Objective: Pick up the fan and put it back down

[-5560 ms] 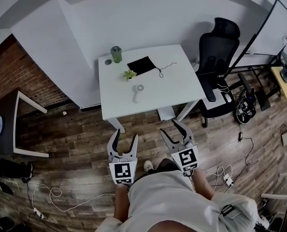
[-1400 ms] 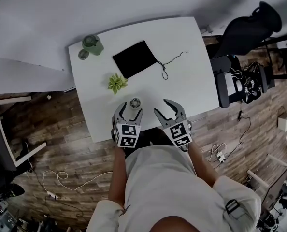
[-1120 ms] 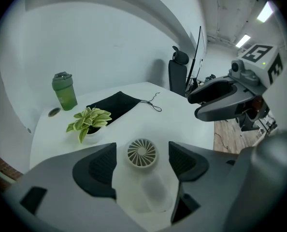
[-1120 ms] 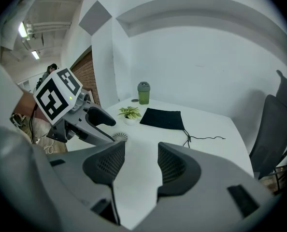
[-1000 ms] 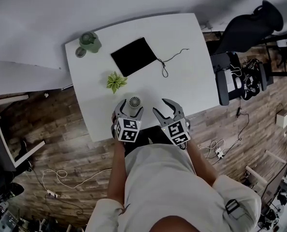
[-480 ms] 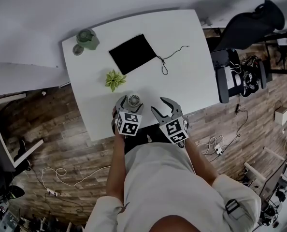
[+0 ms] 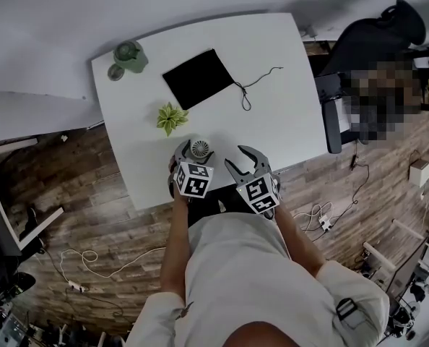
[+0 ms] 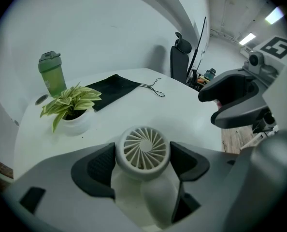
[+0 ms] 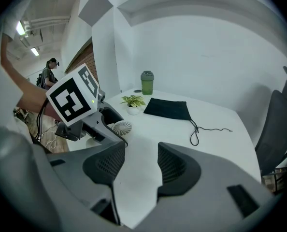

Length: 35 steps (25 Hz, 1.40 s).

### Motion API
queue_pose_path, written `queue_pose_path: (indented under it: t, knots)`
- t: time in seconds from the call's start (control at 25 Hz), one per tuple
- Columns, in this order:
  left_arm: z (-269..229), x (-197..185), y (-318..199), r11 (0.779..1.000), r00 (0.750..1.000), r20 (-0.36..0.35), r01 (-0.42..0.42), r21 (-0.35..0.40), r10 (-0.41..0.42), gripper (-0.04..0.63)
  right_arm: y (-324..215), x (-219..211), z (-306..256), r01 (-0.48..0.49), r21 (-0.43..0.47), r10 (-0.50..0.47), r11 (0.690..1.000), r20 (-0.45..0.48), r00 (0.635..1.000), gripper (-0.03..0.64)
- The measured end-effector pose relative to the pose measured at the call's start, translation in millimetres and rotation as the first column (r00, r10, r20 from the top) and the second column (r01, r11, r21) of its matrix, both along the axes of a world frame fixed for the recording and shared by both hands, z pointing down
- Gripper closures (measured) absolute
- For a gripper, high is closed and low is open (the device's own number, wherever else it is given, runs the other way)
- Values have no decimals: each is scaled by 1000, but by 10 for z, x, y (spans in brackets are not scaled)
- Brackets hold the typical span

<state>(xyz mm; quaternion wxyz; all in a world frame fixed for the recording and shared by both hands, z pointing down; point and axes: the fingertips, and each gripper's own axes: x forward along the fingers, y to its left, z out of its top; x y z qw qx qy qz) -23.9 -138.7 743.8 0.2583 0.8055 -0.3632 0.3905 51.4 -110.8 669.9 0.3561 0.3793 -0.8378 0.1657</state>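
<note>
A small white hand fan (image 7: 200, 148) lies on the white table (image 7: 287, 100) near its front edge, with its handle towards me. In the left gripper view its round grille head (image 8: 143, 151) sits between the two dark pads. My left gripper (image 7: 194, 151) has just been closing its jaws, and both pads now touch the rim of the fan's head. My right gripper (image 7: 241, 161) hovers open just right of it, over the table's front edge, with nothing between its pads (image 9: 105, 163). It also shows at the right of the left gripper view (image 8: 230, 100).
A small potted plant (image 7: 171, 116) stands just beyond the fan. Further back are a black pouch (image 7: 198, 78) with a cord and a green bottle (image 7: 130, 55). A black office chair (image 7: 366, 42) stands right of the table. A person (image 9: 49, 71) stands far off.
My left gripper has gone forward and down, so its fingers now flank the fan's head instead of stopping short of it. The right gripper has stayed put.
</note>
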Motion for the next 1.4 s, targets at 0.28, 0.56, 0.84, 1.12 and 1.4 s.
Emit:
queue_pose_path:
  t: [0.28, 0.56, 0.84, 1.12, 1.4]
  knots:
    - [-9, -4, -1, 1000, 1000, -8, 11, 2, -11, 247, 7, -17, -19, 8, 5, -8, 1000, 1, 1000, 402]
    - [-16, -9, 11, 1000, 1000, 3, 14, 8, -14, 249, 20, 16, -32, 5, 11, -5, 1000, 1, 1000, 402]
    - [-100, -36, 37, 1000, 1000, 4, 21, 24, -21, 249, 44, 32, -69, 2, 17, -2, 1000, 2, 1000, 403]
    - [-238, -61, 60, 998, 999, -6, 40, 57, -40, 249, 59, 12, -158, 15, 47, -16, 999, 4, 1000, 403]
    - [-433, -98, 43, 992, 998, -17, 64, 107, -63, 249, 40, -18, -254, 37, 80, -38, 996, 9, 999, 403]
